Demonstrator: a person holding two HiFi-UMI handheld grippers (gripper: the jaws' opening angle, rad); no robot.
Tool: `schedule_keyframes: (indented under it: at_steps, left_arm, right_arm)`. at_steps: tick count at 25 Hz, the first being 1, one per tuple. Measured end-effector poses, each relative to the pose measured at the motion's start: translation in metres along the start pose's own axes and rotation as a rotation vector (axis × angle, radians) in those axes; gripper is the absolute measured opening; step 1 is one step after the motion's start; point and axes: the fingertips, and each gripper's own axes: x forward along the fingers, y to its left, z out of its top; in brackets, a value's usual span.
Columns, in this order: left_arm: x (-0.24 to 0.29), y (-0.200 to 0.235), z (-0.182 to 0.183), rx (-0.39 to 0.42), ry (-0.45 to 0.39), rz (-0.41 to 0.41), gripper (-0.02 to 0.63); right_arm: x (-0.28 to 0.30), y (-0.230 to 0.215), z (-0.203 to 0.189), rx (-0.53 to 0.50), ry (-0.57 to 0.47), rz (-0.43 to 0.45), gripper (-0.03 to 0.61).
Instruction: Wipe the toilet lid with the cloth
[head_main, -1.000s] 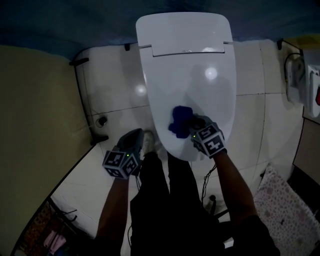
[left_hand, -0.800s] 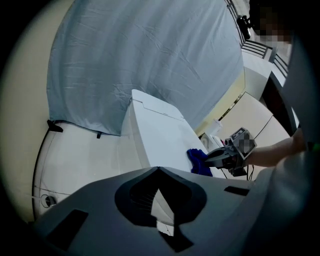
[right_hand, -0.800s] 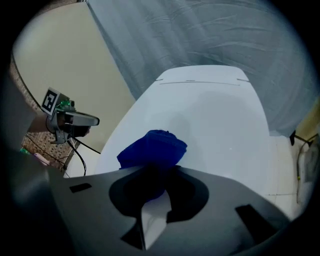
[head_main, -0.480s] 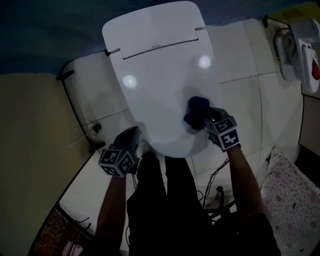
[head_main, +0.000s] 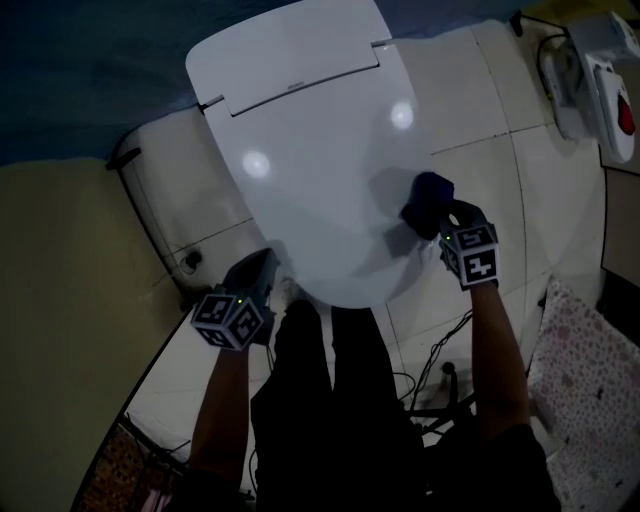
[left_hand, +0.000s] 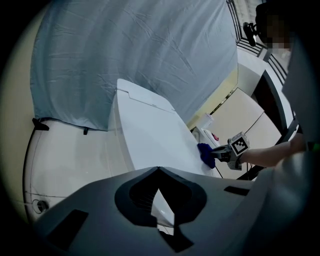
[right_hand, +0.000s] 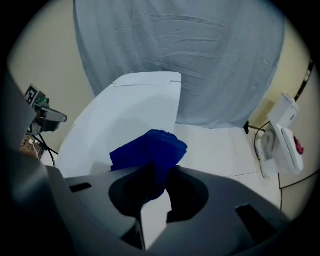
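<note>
**A:** Which step is this?
**B:** The wiping itself. At the right edge of the closed toilet lid (head_main: 320, 190), the right tongs (head_main: 432, 215) pinch the blue cloth (head_main: 428, 195).
**A:** And the left tongs (head_main: 262, 278)?
**B:** Pressed together on nothing, it seems in this dim light, beside the front rim. Next I'd expect a firm sweep leftward across the lid.

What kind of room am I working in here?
Probably a bathroom, perhaps a staged one: a white toilet with its lid shut, white floor tiles around it, and a grey fabric sheet hung behind.
</note>
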Motion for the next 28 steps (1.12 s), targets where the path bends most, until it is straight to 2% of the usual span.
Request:
schedule_keyframes:
  at_steps: [8, 11, 18, 21, 24, 26, 28]
  left_arm:
    - [-0.032, 0.025, -0.004, -0.017, -0.009, 0.01, -0.009]
    - [-0.047, 0.035, -0.003, -0.012, -0.022, 0.003, -0.009]
    - [-0.101, 0.037, 0.0, -0.013, -0.016, -0.005, -0.009]
    - [-0.129, 0.038, -0.001, -0.004, -0.036, 0.002, -0.009]
    - [-0.15, 0.05, -0.013, -0.045, -0.065, 0.055, -0.009]
    - [-0.155, 0.054, -0.028, -0.084, -0.069, 0.08, -0.009]
    - [-0.154, 0.053, -0.047, -0.116, -0.064, 0.091, -0.009]
  right_arm:
    - [-0.005, 0.0, 0.001, -0.029, 0.055, -0.177, 0.063]
    - [-0.018, 0.022, 0.018, -0.023, 0.007, -0.186, 0.061]
    - [-0.067, 0.15, 0.071, -0.036, -0.144, -0.011, 0.061]
    - [-0.078, 0.224, 0.083, -0.051, -0.188, 0.136, 0.061]
    - [-0.084, 0.301, 0.086, -0.075, -0.204, 0.322, 0.061]
    - [-0.08, 0.344, 0.079, -0.086, -0.186, 0.433, 0.062]
    - [-0.068, 0.373, 0.066, -0.095, -0.142, 0.501, 0.061]
